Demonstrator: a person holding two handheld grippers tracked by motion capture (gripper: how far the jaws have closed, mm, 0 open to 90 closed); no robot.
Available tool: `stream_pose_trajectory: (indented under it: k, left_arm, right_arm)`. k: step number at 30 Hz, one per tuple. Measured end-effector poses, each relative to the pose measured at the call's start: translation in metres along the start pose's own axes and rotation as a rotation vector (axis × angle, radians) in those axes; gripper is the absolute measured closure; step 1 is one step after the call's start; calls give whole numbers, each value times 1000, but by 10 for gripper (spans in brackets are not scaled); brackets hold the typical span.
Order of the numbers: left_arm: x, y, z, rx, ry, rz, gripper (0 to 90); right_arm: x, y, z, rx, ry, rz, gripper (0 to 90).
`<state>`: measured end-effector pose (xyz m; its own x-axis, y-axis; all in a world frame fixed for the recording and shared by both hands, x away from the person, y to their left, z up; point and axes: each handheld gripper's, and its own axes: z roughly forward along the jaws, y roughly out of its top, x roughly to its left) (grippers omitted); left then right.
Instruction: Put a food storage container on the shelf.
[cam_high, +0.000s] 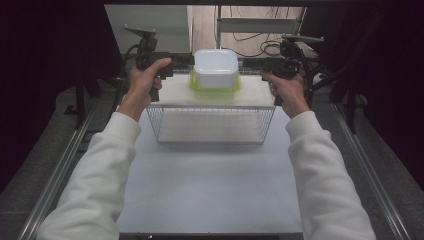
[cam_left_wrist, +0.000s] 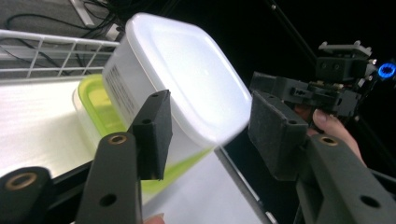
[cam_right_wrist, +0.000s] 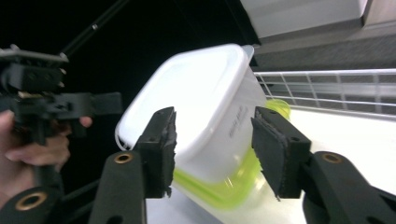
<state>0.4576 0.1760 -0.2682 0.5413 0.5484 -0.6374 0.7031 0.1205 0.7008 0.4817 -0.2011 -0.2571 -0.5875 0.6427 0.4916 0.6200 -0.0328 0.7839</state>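
Note:
A white plastic container (cam_high: 216, 67) stands upside down on a lime-green lid (cam_high: 200, 86), on a white board (cam_high: 167, 95) that lies over a wire basket (cam_high: 210, 125). My left gripper (cam_high: 182, 61) is at the container's left side and my right gripper (cam_high: 252, 64) at its right, both level with it. In the left gripper view the container (cam_left_wrist: 187, 74) and the green lid (cam_left_wrist: 100, 100) lie beyond the open jaws of the left gripper (cam_left_wrist: 210, 126), untouched by the pads. The right gripper (cam_right_wrist: 215, 149) also stands open before the container (cam_right_wrist: 205, 102) and lid (cam_right_wrist: 233, 186).
The basket stands at the far end of a pale table (cam_high: 210, 185) with metal rails along both sides. Cables and a metal frame (cam_high: 260, 25) lie on the floor behind. The right gripper (cam_left_wrist: 336, 88) faces the left gripper's camera across the container.

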Motion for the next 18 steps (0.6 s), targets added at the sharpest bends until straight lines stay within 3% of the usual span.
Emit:
stream_pose_trajectory:
  k: [8, 12, 18]
  left_arm:
    - [-9, -37, -24, -7, 13, 94, 420]
    - [-12, -61, -36, 8, 4, 127, 394]
    - [-14, -100, -52, 31, 29, 209, 363]
  right_arm:
    - [6, -29, -32, 6, 0, -123, 421]
    - [9, -47, -46, 35, -32, -203, 401]
    - [3, -78, -64, 60, -27, -232, 372]
